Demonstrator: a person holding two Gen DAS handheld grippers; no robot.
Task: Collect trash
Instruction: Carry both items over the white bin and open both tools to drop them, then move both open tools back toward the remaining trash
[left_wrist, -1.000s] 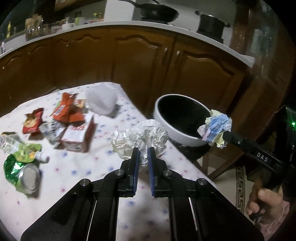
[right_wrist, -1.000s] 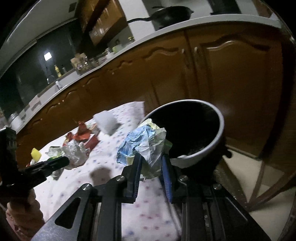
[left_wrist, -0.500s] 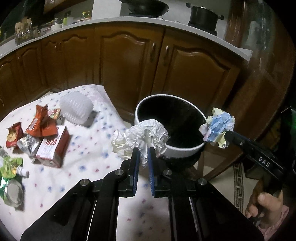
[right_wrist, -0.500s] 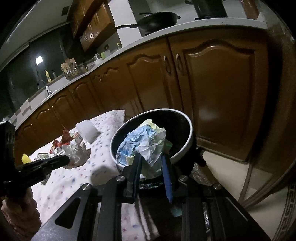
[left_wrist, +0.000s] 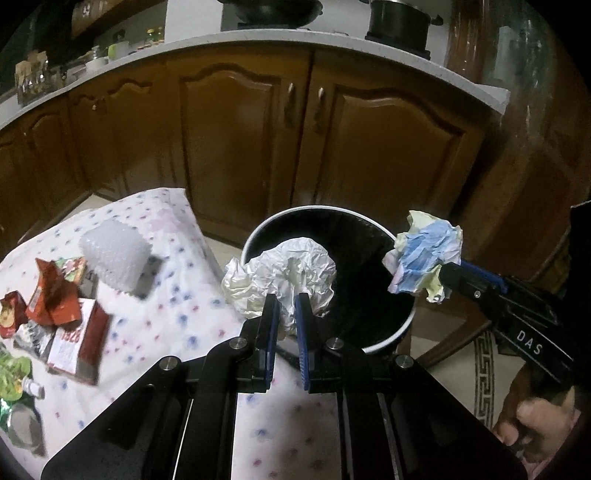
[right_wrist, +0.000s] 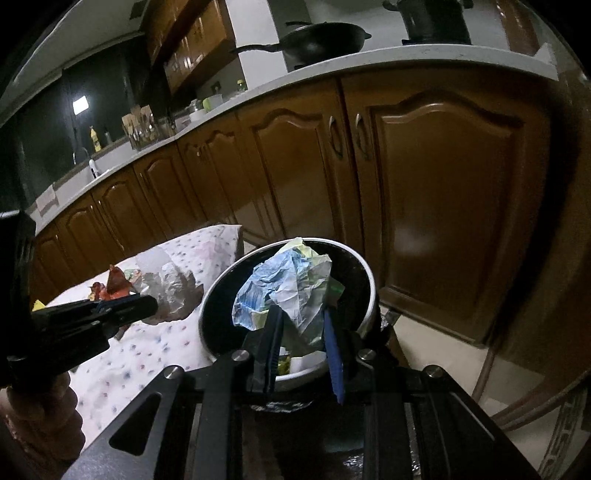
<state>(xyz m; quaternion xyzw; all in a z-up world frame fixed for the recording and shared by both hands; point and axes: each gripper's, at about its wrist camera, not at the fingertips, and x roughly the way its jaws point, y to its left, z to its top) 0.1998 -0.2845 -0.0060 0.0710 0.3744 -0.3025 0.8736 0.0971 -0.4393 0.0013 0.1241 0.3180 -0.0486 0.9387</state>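
Both claws now sit nearer the white-rimmed bin (left_wrist: 400, 328) than a second ago. Left claw (left_wrist: 285, 310) is clamped on a white crumpled paper ball (left_wrist: 284, 275), held over the bin's near rim beside the desk (left_wrist: 177, 317). Right claw (right_wrist: 301, 330) is clamped on a blue and yellow paper wad (right_wrist: 286, 288), held above the bin's dark opening. Wrappers (left_wrist: 51, 299) lie on the desk.

crumpled white paper wad (left_wrist: 284, 275), creased blue-and-yellow paper wad (right_wrist: 286, 291), glossy varnished wood cabinets (left_wrist: 236, 147), spotted cloth table cover (left_wrist: 177, 317), smooth white-rimmed bin (left_wrist: 402, 325).
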